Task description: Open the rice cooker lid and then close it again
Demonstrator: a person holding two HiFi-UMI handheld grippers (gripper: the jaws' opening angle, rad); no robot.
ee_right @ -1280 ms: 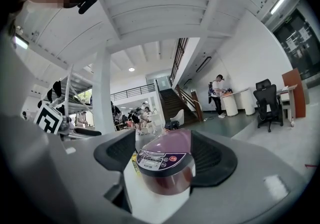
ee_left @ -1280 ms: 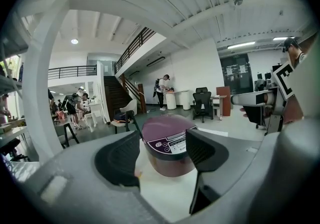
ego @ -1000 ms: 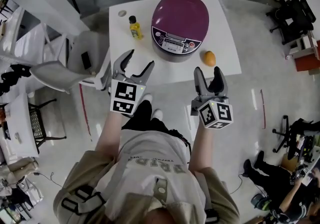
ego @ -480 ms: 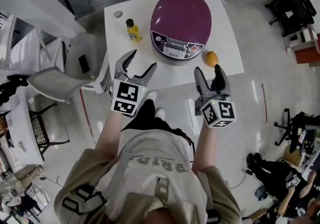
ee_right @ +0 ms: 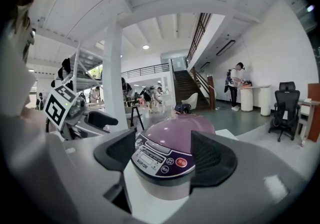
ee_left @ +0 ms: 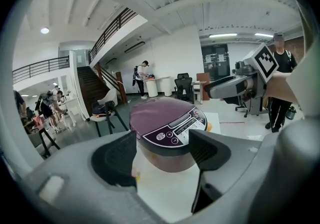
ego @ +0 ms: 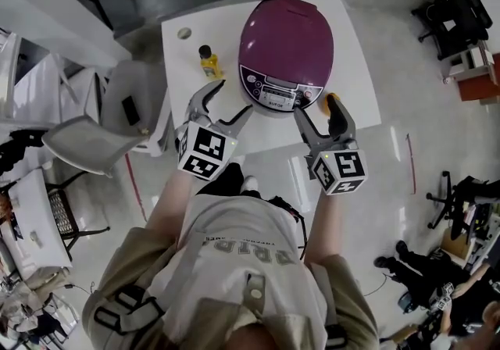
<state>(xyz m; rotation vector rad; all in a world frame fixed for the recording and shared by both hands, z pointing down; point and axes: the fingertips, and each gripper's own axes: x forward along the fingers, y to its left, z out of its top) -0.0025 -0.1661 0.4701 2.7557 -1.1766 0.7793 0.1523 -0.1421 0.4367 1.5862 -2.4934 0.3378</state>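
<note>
The purple rice cooker (ego: 285,36) stands on the white table (ego: 181,87) with its lid down and its control panel (ego: 280,94) facing me. My left gripper (ego: 233,98) hovers over the table's near edge, left of the panel, open and empty. Just right of the panel my right gripper (ego: 316,105) is also open and holds nothing. Neither touches the cooker. In the left gripper view the cooker (ee_left: 165,133) sits beyond the open jaws. The right gripper view shows the cooker (ee_right: 170,153) framed between the spread jaws.
A yellow bottle (ego: 209,62) stands left of the cooker. An orange (ego: 327,96) lies to its right, mostly hidden behind my right gripper. A grey chair (ego: 117,110) is against the table's left side. Other people stand around the room.
Both grippers have moved forward from in front of the table to its near edge, closer to the cooker's front. The right gripper now covers most of the orange.
</note>
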